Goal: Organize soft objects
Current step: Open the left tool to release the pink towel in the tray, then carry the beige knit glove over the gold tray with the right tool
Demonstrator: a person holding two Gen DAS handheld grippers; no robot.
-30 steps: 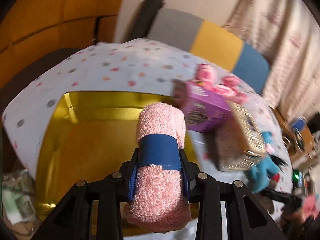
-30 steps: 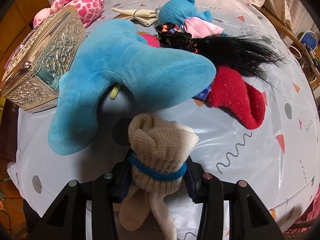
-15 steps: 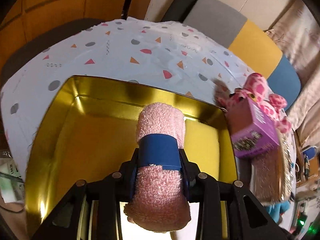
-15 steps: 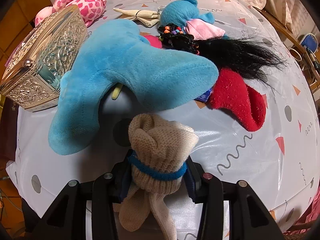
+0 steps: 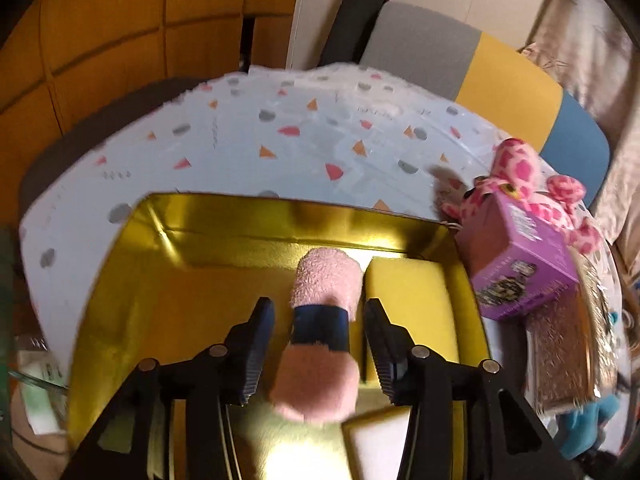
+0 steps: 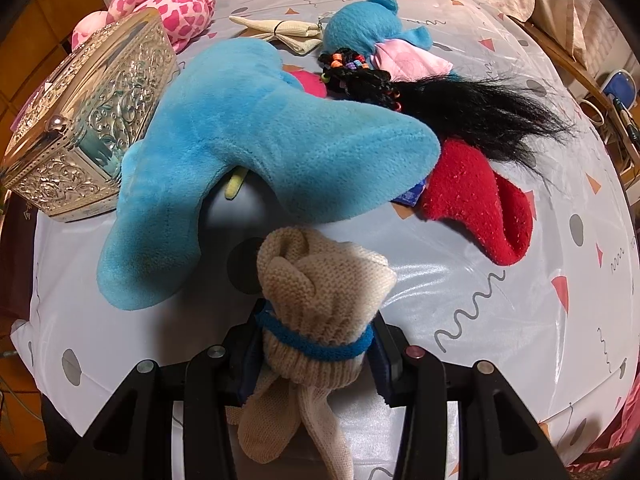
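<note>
In the left wrist view my left gripper [image 5: 319, 312] is open over the gold tin [image 5: 240, 216]. The rolled pink towel with a blue band [image 5: 320, 328] lies between the spread fingers, free of both pads, next to a yellow sponge [image 5: 412, 300] in the tin. In the right wrist view my right gripper [image 6: 316, 344] is shut on a rolled beige sock with a blue band [image 6: 320, 292], held above the table. Ahead lie a big blue plush [image 6: 256, 152], a red sock [image 6: 480, 200], a small blue plush [image 6: 372, 28] and a black wig [image 6: 460, 108].
A purple box [image 5: 516, 268] and a pink spotted plush [image 5: 520, 176] sit right of the tin. An embossed silver box [image 6: 92, 120] stands at the left in the right wrist view, with a cream bow [image 6: 280, 32] behind. A striped chair [image 5: 500, 80] is beyond the table.
My left gripper has opened and let go of the pink towel roll, which now sits lower in the tin. The right gripper with the sock has barely moved.
</note>
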